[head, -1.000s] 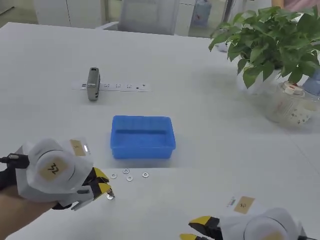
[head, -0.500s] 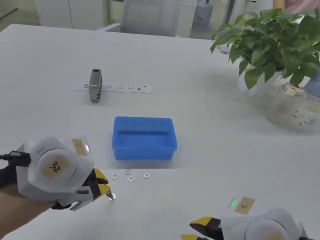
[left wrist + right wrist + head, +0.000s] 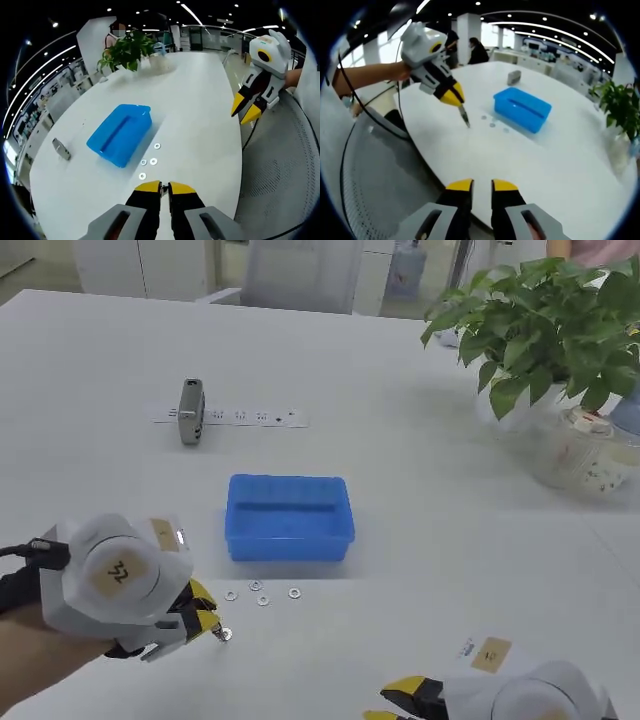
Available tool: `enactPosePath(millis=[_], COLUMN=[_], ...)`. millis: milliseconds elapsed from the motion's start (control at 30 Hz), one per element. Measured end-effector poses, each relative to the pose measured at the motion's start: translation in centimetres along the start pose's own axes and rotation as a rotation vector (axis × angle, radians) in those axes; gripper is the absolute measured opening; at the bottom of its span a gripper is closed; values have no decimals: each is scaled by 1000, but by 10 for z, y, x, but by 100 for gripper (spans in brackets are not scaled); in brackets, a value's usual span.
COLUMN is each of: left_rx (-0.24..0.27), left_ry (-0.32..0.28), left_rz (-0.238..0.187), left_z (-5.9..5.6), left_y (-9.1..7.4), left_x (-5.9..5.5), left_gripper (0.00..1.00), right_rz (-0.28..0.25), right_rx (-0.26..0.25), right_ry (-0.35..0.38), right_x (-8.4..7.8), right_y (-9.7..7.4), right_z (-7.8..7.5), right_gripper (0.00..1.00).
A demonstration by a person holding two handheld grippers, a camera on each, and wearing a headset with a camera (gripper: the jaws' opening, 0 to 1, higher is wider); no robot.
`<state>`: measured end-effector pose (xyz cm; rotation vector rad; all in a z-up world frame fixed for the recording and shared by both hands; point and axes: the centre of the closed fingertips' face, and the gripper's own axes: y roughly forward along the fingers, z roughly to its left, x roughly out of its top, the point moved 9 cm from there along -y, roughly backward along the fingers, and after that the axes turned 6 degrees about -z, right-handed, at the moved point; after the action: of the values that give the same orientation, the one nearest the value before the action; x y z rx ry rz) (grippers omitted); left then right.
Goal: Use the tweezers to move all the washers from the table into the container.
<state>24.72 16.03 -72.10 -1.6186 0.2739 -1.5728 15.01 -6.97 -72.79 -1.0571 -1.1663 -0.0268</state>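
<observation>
Tweezers (image 3: 464,116) gripped in L gripper (image 3: 207,608) jaws (tip near washers (image 3: 262,600)), R gripper (image 3: 385,703) jaws apart

Left tongs (image 3: 208,616) sit low, tips angled down and to the right, pinched tight on the tweezers (image 3: 464,116), bare forearm (image 3: 35,665) trailing behind. Right tongs (image 3: 398,702) hang close to the person's body, pointing left, with a narrow gap between the tips and nothing in it.
</observation>
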Motion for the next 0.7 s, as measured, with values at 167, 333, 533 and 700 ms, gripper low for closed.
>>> enactPosePath(millis=[167, 333, 533, 700], left_rx=[-15, -33, -32, -5], left_ry=[13, 38, 7, -40], left_rz=[11, 23, -26, -85], left_z=[1, 4, 1, -3], left_y=[2, 8, 12, 12], left_x=[2, 8, 10, 5], left_gripper=[2, 2, 2, 2], right_rz=[0, 6, 4, 7], right_rx=[-1, -2, -8, -16], right_ry=[-1, -6, -3, -11], right_x=[0, 0, 0, 0], right_y=[0, 0, 0, 0], right_z=[0, 0, -1, -1], right_gripper=[10, 9, 9, 9])
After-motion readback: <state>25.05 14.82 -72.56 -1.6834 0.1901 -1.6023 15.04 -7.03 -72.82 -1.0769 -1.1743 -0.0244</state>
